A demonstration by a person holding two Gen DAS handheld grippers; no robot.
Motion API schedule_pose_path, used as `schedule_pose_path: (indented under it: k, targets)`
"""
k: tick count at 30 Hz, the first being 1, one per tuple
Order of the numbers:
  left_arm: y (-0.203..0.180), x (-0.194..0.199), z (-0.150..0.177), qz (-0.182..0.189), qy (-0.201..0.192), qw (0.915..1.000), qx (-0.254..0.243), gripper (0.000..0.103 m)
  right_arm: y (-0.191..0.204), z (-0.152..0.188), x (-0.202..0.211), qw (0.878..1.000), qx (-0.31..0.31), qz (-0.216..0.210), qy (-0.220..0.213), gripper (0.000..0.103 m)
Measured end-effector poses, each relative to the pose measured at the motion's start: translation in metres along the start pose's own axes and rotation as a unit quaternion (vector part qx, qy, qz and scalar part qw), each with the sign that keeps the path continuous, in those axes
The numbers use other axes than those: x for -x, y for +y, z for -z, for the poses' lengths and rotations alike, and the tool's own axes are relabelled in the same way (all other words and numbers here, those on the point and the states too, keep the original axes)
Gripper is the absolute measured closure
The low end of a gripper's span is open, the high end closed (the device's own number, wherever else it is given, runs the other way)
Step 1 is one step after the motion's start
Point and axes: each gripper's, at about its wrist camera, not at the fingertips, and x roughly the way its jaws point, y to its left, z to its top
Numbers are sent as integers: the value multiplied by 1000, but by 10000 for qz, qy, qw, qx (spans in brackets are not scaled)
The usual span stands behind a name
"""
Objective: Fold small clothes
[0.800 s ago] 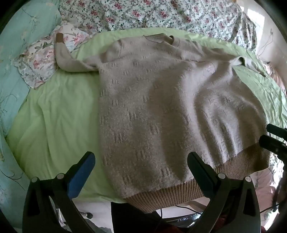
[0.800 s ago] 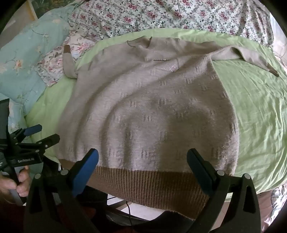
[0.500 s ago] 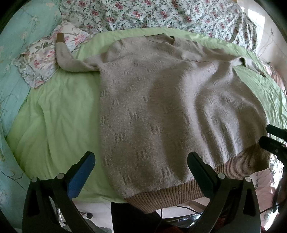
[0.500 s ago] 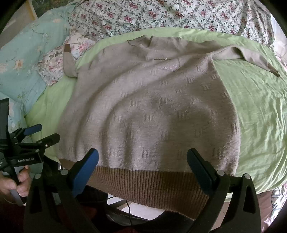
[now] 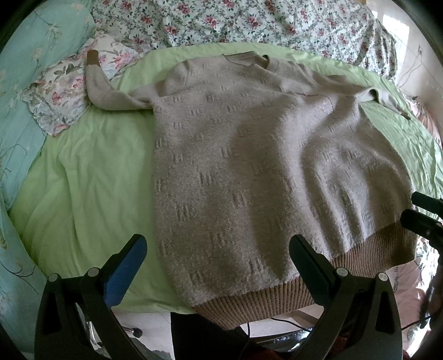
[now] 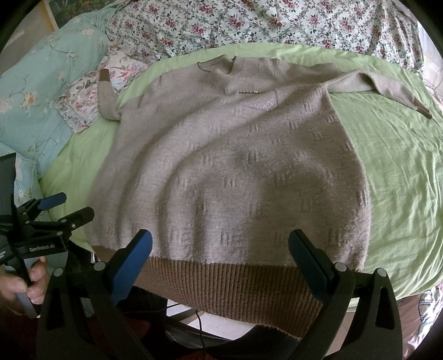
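A beige knit sweater [image 5: 249, 166] lies flat on the green sheet [image 5: 91, 171], collar at the far side, brown ribbed hem [image 5: 277, 299] hanging over the near bed edge. Its left sleeve [image 5: 102, 88] reaches onto a floral pillow; its right sleeve [image 6: 387, 85] lies across the sheet. My left gripper [image 5: 218, 257] is open and empty, just above the hem's left part. My right gripper [image 6: 221, 252] is open and empty over the sweater [image 6: 235, 166] near its hem [image 6: 227, 288]. The left gripper also shows in the right wrist view [image 6: 59, 207], open, beside the hem's left corner.
A floral pillow [image 5: 69, 91] and a teal quilt [image 5: 25, 83] lie at the left. A floral duvet [image 5: 249, 22] is bunched along the far side. Floor and cables [image 6: 199, 318] show below the bed edge.
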Motion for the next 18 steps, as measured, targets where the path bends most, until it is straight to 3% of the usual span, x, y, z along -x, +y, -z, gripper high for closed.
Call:
schedule_pose_path:
  k: [18]
  targets:
    - [-2,0,0,12,125,9999,-19,1,1,-5,2,10000,-4,0,6,4]
